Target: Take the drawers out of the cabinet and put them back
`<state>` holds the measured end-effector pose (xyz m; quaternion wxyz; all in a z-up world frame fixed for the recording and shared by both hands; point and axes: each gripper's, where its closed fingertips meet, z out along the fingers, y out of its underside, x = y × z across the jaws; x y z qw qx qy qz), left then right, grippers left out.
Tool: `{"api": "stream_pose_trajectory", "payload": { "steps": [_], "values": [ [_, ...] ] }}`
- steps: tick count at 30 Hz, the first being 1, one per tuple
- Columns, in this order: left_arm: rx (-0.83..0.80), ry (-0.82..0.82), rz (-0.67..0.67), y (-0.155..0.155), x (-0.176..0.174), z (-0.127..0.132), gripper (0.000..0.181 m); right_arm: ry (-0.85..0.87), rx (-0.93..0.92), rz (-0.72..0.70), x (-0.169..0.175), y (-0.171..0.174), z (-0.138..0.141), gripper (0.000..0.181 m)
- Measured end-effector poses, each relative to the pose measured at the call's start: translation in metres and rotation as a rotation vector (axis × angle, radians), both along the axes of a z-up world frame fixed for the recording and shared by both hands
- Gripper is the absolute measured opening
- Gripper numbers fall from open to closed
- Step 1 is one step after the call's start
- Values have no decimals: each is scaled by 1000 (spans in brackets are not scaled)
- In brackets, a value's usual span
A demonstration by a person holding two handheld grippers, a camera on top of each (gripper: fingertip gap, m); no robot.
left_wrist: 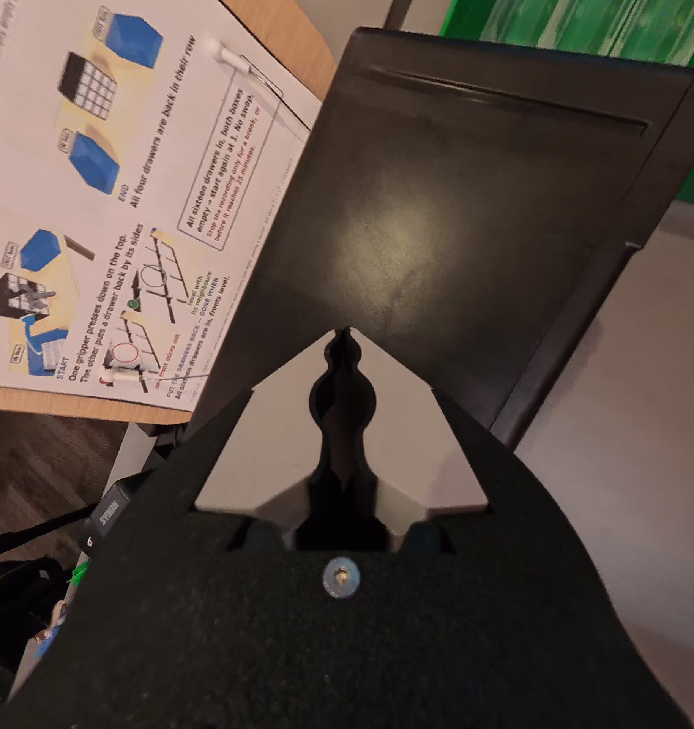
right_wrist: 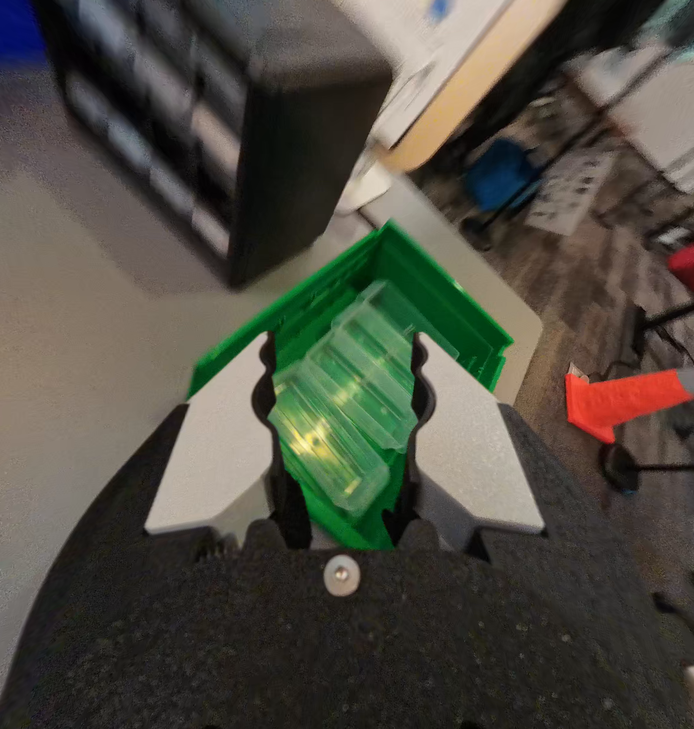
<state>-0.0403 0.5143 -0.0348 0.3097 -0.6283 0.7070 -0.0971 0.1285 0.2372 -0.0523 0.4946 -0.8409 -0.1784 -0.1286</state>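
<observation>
Left wrist view looks down on the flat black top of the cabinet point(left_wrist: 436, 221); the left gripper point(left_wrist: 343, 333) has its two tips pressed together with nothing between them, and they rest at or just above that top, likely to steady the cabinet while the other tool works. A printed instruction sheet point(left_wrist: 112, 189) lies on a wooden table point(left_wrist: 282, 35) just beside the cabinet, and a green edge point(left_wrist: 598, 27) shows beyond its far side.

Right wrist view is blurred by motion; the right gripper point(right_wrist: 343, 355) is parted to a middling width over a green bin point(right_wrist: 424, 284) standing on a pale table point(right_wrist: 61, 315) near the cabinet's foot. Clear plastic drawers point(right_wrist: 337, 406) lie loose inside the bin, between the jaws; whether the tool actually grips one or merely hovers over them I cannot tell, since the contact points are hidden behind the fingers. The cabinet's front point(right_wrist: 152, 130) shows as a smeared grid of slots, too soft to count which are filled. An orange cone point(right_wrist: 629, 398) lies on the floor, partly cut off at the frame edge.
</observation>
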Motion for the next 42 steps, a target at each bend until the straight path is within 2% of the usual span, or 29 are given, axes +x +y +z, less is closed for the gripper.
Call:
{"api": "stream_pose_trajectory", "payload": {
  "steps": [2, 5, 7, 9, 11, 13, 16, 20, 21, 23, 24, 27, 29, 42],
  "values": [
    [-10, -111, 76, -4, -5, 7, 0, 150, 178, -112, -17, -23, 10, 65],
    [-82, -377, 182, -32, -32, 35, 6, 255, 376, -266, -42, -62, -7, 54],
    [-112, -535, 204, -66, -71, 48, 13, 226, 476, -430, -46, -84, -25, 43],
    [-118, -650, 199, -104, -122, 46, 19, 204, 402, -517, -60, -96, -52, 43],
    [-130, -694, 248, -133, -179, 25, 20, 209, 351, -575, -69, -105, -68, 31],
    [-163, -723, 362, -150, -230, -4, 15, 276, 357, -593, -72, -106, -74, 29],
    [-152, -659, 642, -148, -292, -53, 21, 381, 351, -600, -65, -100, -85, 30],
    [-57, -773, 858, -141, -358, -97, 17, 365, 294, -625, -48, -99, -97, 30],
    [-125, -757, 888, -142, -361, -103, 15, 364, 300, -622, -46, -98, -95, 30],
    [-273, -829, 833, -143, -347, -92, 26, 394, 319, -609, -46, -93, -96, 30],
    [-272, -845, 820, -141, -345, -91, 26, 413, 303, -602, -48, -90, -99, 30],
    [-168, -755, 871, -129, -353, -108, 25, 423, 283, -571, -54, -81, -104, 30],
    [-169, -737, 873, -129, -349, -114, 25, 403, 281, -550, -57, -77, -102, 30],
    [-80, -703, 756, -143, -329, -108, 22, 446, 320, -567, -57, -85, -97, 30]
  ]
}}
